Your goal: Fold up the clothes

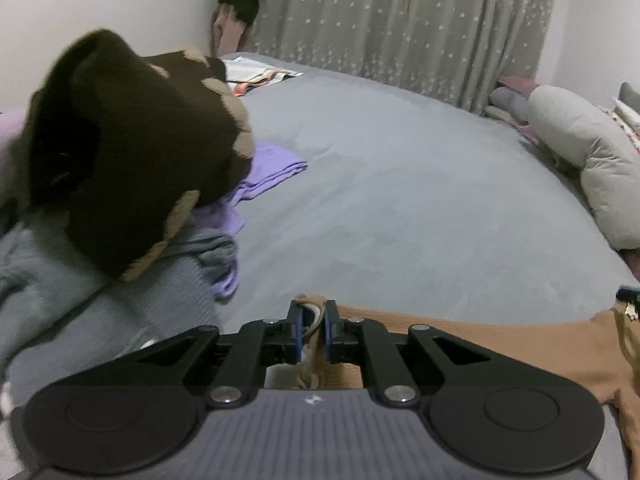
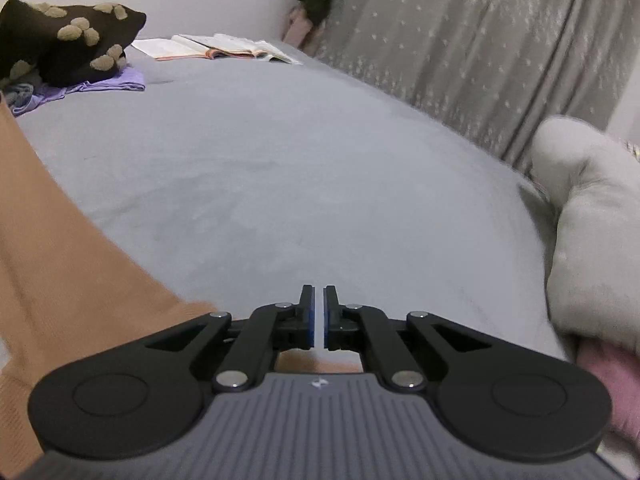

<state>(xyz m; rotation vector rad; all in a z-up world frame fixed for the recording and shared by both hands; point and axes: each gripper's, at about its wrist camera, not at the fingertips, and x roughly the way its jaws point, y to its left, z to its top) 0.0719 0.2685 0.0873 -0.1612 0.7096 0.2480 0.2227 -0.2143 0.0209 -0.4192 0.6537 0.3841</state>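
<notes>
A tan garment (image 1: 500,344) lies along the near edge of the grey bed (image 1: 400,184). My left gripper (image 1: 313,320) is shut on a bunched corner of it. The same tan garment (image 2: 60,264) shows at the left of the right wrist view. My right gripper (image 2: 319,316) is shut with only a thin slit between its pads, and nothing shows between them; tan cloth lies just beneath it. The right gripper's tip shows at the far right edge of the left wrist view (image 1: 628,300), next to the garment's other end.
A pile of clothes lies to the left: a dark brown spotted garment (image 1: 132,152), a purple one (image 1: 264,172) and a grey-blue knit (image 1: 80,304). An open book (image 2: 216,48) lies at the far side. Grey pillows (image 2: 592,220) lie right. A starred curtain (image 2: 480,40) hangs behind.
</notes>
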